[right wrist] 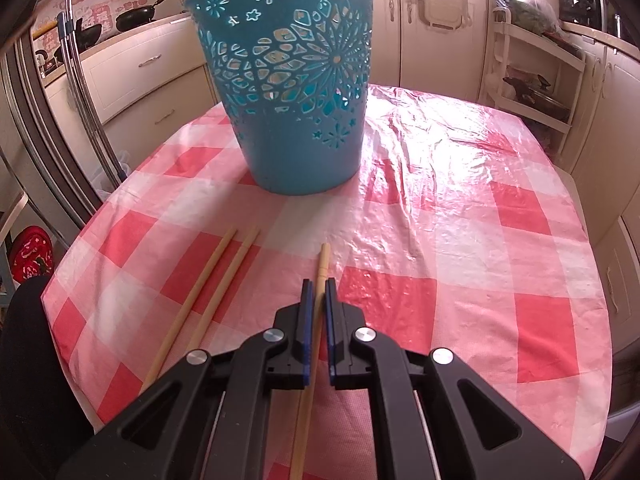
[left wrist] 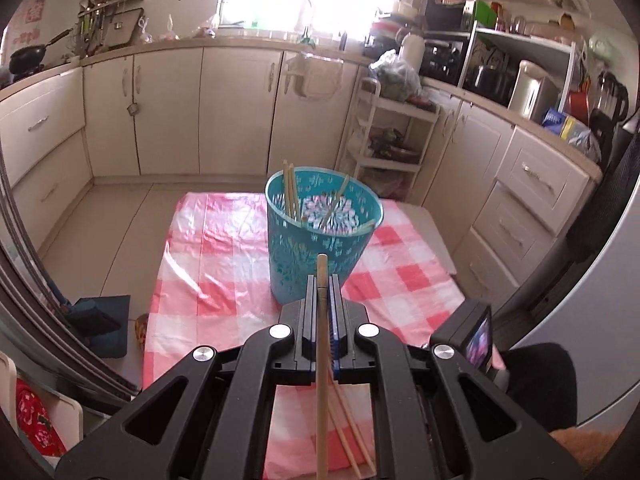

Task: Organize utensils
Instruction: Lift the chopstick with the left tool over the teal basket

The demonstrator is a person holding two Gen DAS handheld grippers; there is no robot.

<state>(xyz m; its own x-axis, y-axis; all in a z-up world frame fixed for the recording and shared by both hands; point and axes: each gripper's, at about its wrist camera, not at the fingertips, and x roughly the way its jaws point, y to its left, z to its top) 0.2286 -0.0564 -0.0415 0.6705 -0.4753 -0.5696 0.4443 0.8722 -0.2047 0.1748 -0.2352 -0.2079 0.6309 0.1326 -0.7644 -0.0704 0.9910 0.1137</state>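
A teal cut-out basket (left wrist: 320, 236) stands on the pink checked tablecloth (left wrist: 208, 264) with several chopsticks (left wrist: 291, 196) leaning inside it. My left gripper (left wrist: 322, 280) is shut on a wooden chopstick (left wrist: 321, 380) and holds it raised, short of the basket. The right wrist view shows the basket (right wrist: 296, 120) close ahead. My right gripper (right wrist: 318, 285) sits low at the cloth, shut on a chopstick (right wrist: 321, 264) that lies along it. Two loose chopsticks (right wrist: 208, 296) lie to its left; they also show below the left gripper (left wrist: 352, 436).
Cream kitchen cabinets (left wrist: 168, 112) ring the table. A white trolley (left wrist: 384, 136) stands behind the basket. The other gripper's camera body (left wrist: 472, 332) shows at right in the left wrist view. The table edge (right wrist: 72, 292) is near on the left.
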